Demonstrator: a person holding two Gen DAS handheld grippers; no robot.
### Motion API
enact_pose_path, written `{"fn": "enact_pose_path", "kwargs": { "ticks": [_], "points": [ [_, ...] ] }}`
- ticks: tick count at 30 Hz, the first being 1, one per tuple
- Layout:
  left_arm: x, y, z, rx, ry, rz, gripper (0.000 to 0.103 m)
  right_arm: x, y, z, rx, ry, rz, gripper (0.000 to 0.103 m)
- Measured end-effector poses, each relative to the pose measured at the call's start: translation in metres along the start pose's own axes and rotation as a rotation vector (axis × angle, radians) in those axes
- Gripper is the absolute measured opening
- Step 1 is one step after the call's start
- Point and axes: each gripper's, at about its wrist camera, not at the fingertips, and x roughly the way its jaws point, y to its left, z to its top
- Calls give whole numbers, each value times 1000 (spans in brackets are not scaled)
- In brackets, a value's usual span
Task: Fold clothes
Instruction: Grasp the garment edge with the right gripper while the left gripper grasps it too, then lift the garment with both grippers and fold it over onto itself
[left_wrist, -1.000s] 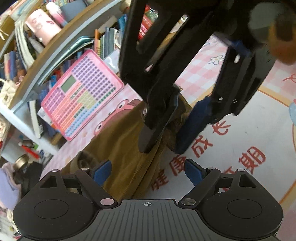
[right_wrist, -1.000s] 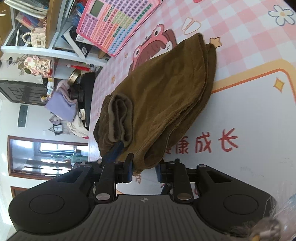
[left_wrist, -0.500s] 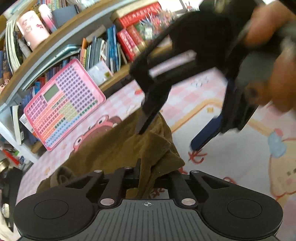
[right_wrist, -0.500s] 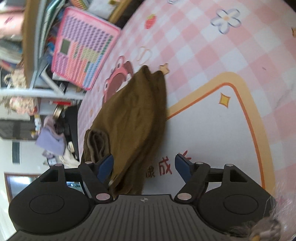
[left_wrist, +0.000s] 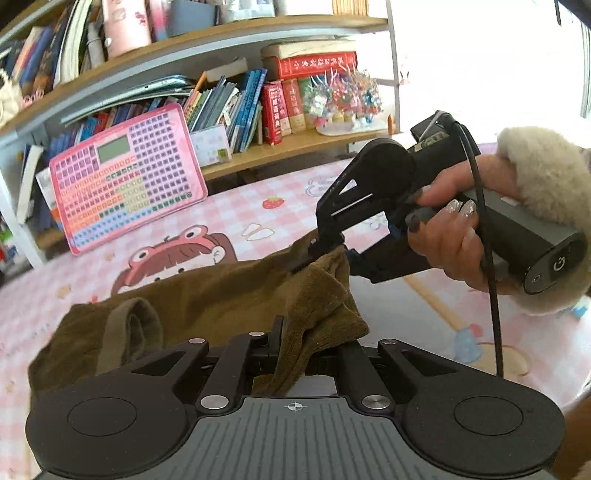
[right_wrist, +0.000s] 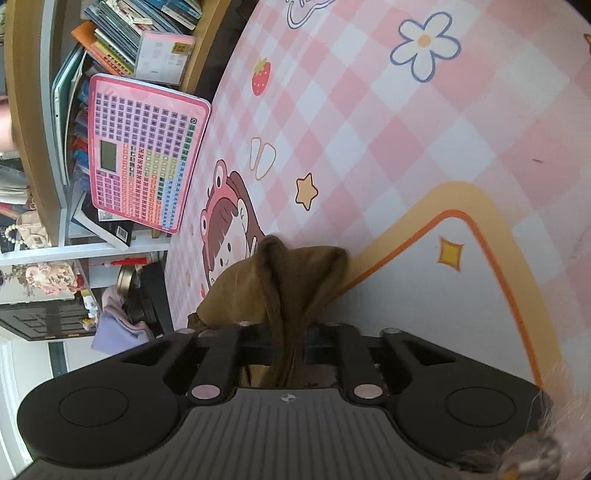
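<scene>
A brown garment (left_wrist: 221, 295) lies bunched on a pink checked play mat (left_wrist: 229, 218), its ribbed cuff rolled at the left. My left gripper (left_wrist: 286, 334) is shut on the near corner of its raised edge. Further back, my right gripper (left_wrist: 321, 254), held by a hand (left_wrist: 447, 236) in a fluffy sleeve, pinches the far corner of the same edge. In the right wrist view the right gripper (right_wrist: 286, 343) is shut on a gathered fold of the garment (right_wrist: 299, 273), which hangs down towards the mat (right_wrist: 369, 129).
A pink toy keyboard (left_wrist: 125, 177) leans against a bookshelf (left_wrist: 236, 99) full of books behind the mat. A black cable (left_wrist: 491, 295) hangs from the right gripper's handle. Clutter and a purple cloth (right_wrist: 118, 328) sit off the mat's left side.
The left gripper shut on the garment's near corner. The right gripper let go, opened, then shut on the far corner. Both now hold the edge raised off the mat.
</scene>
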Motion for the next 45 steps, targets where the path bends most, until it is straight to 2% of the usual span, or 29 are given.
{"fn": "enact_pose_path", "kwargs": {
  "ticks": [2, 7, 13, 17, 23, 26, 27, 28, 29, 31, 35, 40, 42, 45],
  "points": [
    [-5, 6, 1, -29, -18, -28, 6, -6, 6, -3, -26, -14, 11, 10],
    [-24, 37, 3, -152, -90, -90, 6, -3, 50, -17, -119, -46, 48, 10],
    [-49, 95, -11, -344, -154, -155, 6, 4, 105, -36, -239, -80, 88, 10],
    [-55, 133, -32, -455, -163, -161, 6, 33, 147, -61, -347, -78, 73, 10],
    [-56, 185, -66, -576, -104, -157, 7, 102, 191, -100, -474, -50, 6, 10],
    [-56, 208, -81, -617, -52, -143, 11, 115, 196, -109, -486, -63, -10, 12],
    [-55, 216, -85, -629, -31, -135, 14, 119, 197, -112, -489, -67, -14, 17],
    [-54, 223, -90, -638, -6, -121, 27, 122, 199, -115, -492, -72, -19, 22],
    [-54, 230, -94, -648, 12, -106, 46, 126, 200, -117, -494, -77, -23, 25],
    [-56, 244, -104, -668, 26, -70, 65, 133, 203, -123, -500, -87, -32, 31],
    [-57, 274, -110, -707, 1, -77, 66, 147, 208, -134, -511, -107, -50, 37],
    [-29, 292, -89, -692, -18, -167, 66, 112, 183, -153, -586, -221, -235, 40],
    [-10, 296, -79, -695, 3, -192, 66, 103, 168, -168, -623, -240, -311, 41],
    [16, 302, -66, -710, 46, -209, 64, 102, 148, -186, -626, -236, -362, 45]
  ]
}}
